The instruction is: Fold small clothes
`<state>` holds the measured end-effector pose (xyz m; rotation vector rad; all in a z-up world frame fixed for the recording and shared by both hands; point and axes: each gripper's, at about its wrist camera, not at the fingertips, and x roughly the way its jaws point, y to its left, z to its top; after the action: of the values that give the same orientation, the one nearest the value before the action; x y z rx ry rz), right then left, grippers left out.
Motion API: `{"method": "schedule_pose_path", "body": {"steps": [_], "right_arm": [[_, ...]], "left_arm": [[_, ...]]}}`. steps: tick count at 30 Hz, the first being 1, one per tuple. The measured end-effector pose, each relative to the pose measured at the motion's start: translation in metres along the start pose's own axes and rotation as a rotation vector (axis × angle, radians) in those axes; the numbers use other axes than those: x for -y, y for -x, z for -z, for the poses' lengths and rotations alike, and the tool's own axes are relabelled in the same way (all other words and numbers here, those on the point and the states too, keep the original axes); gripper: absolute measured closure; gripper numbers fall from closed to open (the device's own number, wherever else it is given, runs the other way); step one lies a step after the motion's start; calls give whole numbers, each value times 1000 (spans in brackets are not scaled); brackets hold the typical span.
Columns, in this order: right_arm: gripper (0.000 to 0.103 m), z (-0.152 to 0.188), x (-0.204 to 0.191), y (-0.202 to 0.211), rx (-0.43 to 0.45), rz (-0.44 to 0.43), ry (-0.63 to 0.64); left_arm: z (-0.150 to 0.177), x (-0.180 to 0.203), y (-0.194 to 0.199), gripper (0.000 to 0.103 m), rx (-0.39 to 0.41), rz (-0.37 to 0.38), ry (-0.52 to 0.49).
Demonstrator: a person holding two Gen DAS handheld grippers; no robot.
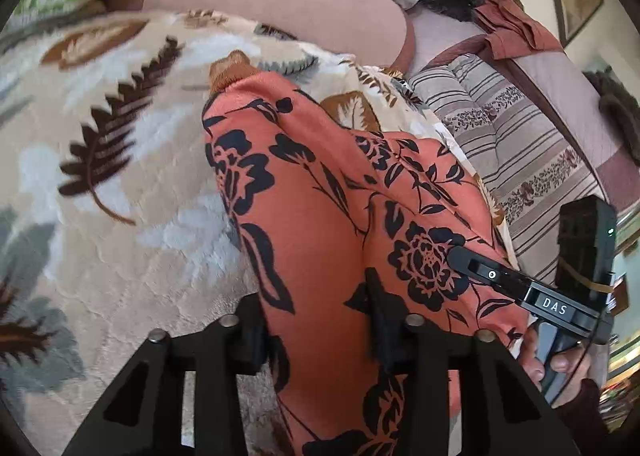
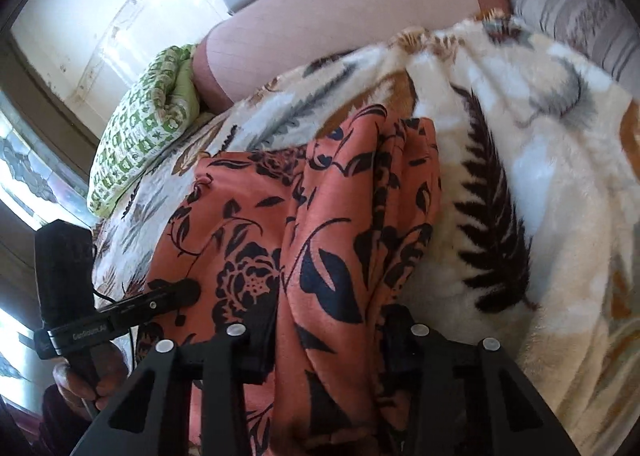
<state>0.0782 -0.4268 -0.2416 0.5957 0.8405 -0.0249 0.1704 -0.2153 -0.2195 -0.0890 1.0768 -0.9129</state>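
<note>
An orange garment with a black flower print (image 1: 320, 184) lies bunched on a leaf-patterned fleece blanket (image 1: 120, 160). Its near edge runs up between the fingers of my left gripper (image 1: 316, 320), which is shut on the cloth. In the right wrist view the same garment (image 2: 320, 208) fills the gap of my right gripper (image 2: 326, 340), also shut on it. The two grippers hold the near edge side by side. One right finger (image 1: 480, 268) rests on the cloth in the left wrist view. One left finger (image 2: 176, 292) shows in the right wrist view.
The blanket (image 2: 540, 184) covers the bed or sofa. A green patterned pillow (image 2: 148, 136) lies at the far left beside a long pink bolster (image 2: 340, 20). A striped cushion (image 1: 520, 144) and a rust cloth (image 1: 512, 24) lie to the right. A hand (image 1: 560, 364) grips the right handle.
</note>
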Motion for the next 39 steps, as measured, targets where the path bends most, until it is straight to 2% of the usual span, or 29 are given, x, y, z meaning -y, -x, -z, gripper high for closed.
{"method": "schedule_pose_path", "body": {"steps": [4,9,13,19,22,27,39], "right_arm": [[63,2,-21,15,43,1,42],[63,1,-46,30,111,-41,71],[63,-3,-76,31,153,-94,105],[63,2,-111,19,144,-158,129],[63,6,-124,12,139,-185,136],[63,13,-139,0,127,-229,138],[63,32,-154,-34,72,-234,152]], "left_arm": [[0,7,24,65,54,-33,-48],[0,3,65,65,134,-54,-36],[4,2,100,65,189,-136,-43],[11,-3,134,65,243,-272,-42],[16,-9,148,65,265,-310,-35],[22,-17,161,65,280,-356,-32],[26,-38,156,65,244,-402,8]]}}
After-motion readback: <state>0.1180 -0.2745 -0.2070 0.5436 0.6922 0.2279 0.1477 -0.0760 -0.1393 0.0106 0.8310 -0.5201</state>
